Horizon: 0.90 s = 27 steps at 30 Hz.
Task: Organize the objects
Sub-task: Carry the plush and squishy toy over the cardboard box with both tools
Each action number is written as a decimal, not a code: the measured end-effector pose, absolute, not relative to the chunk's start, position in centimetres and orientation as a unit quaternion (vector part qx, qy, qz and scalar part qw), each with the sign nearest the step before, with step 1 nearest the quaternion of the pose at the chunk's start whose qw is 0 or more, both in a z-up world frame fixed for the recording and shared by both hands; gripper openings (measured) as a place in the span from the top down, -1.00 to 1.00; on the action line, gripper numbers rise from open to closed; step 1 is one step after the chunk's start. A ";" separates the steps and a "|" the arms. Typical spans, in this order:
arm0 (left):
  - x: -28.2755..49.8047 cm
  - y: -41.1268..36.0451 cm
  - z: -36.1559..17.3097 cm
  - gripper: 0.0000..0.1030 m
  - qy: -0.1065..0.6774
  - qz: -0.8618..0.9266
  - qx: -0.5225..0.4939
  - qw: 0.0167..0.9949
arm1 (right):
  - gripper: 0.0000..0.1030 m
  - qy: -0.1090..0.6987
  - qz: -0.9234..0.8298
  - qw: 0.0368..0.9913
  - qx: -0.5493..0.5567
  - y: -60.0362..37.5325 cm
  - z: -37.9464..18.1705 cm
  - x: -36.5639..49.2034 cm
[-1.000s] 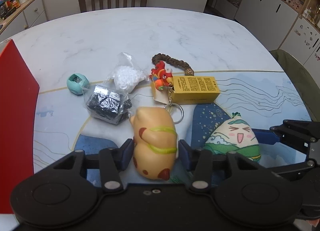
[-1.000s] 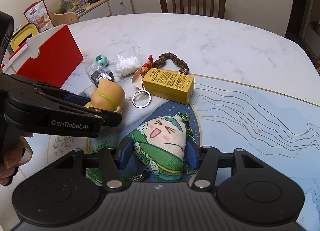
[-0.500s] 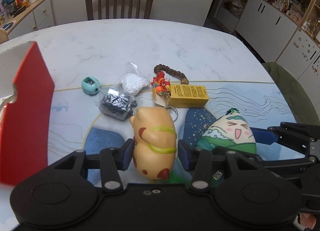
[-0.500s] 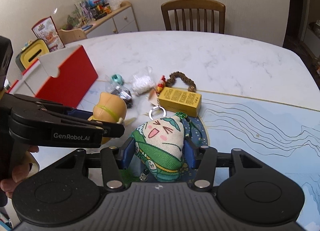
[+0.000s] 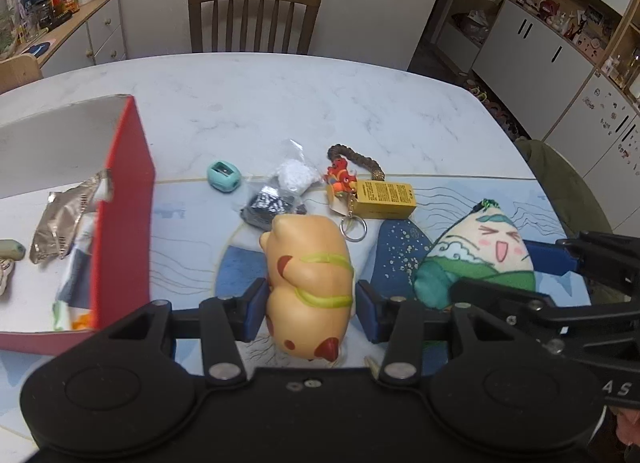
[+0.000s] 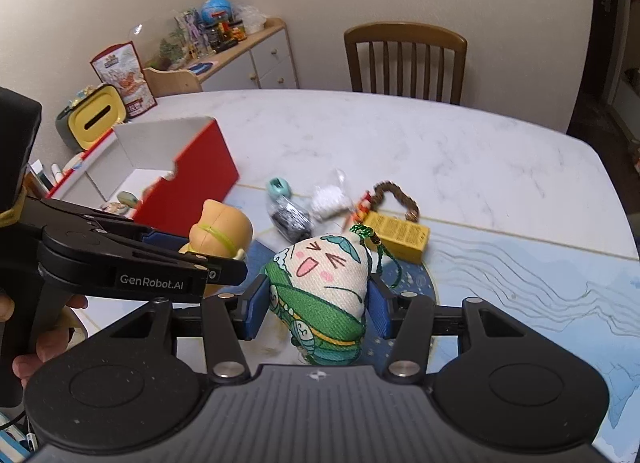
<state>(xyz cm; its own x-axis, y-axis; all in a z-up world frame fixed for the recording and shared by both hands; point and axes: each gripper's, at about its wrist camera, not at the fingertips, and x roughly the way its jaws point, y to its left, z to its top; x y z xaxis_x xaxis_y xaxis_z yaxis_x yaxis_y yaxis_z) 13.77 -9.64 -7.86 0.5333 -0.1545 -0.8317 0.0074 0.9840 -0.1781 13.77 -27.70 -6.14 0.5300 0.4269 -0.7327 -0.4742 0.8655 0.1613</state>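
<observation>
My left gripper [image 5: 310,305] is shut on an orange squishy animal toy [image 5: 310,275], held above the table; the same toy [image 6: 218,239] shows in the right wrist view beside the left gripper's fingers [image 6: 160,241]. My right gripper [image 6: 318,303] is shut on a green-and-cream dumpling plush [image 6: 320,287] with a smiling face, also lifted; that plush [image 5: 476,263] appears at the right in the left wrist view. An open red box [image 5: 124,199] stands at the left and holds a silver packet [image 5: 60,223] and other small items.
On the mat lie a yellow carton [image 5: 384,199], a red keychain figure [image 5: 342,181] with ring, a brown bead bracelet [image 5: 356,157], a white bead bag [image 5: 294,177], a dark bead bag [image 5: 268,207] and a teal sharpener [image 5: 223,174]. A wooden chair [image 5: 254,15] stands behind the table.
Both grippers have risen and pulled back with their toys held. The views now look down from higher, and the inside of the red box has come into sight.
</observation>
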 end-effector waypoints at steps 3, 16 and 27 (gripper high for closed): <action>13.4 -8.1 -7.0 0.12 0.482 -0.048 -0.086 0.870 | 0.02 0.406 0.267 0.874 -0.030 -26.6 -4.8 13.4; 13.0 0.0 -3.9 0.12 0.478 -0.026 -0.091 0.873 | 0.02 0.380 0.289 0.878 -0.031 -19.6 -0.7 13.6; 13.5 7.8 -1.5 0.12 0.463 0.000 -0.092 0.882 | 0.02 0.352 0.314 0.880 -0.046 -11.7 1.7 14.5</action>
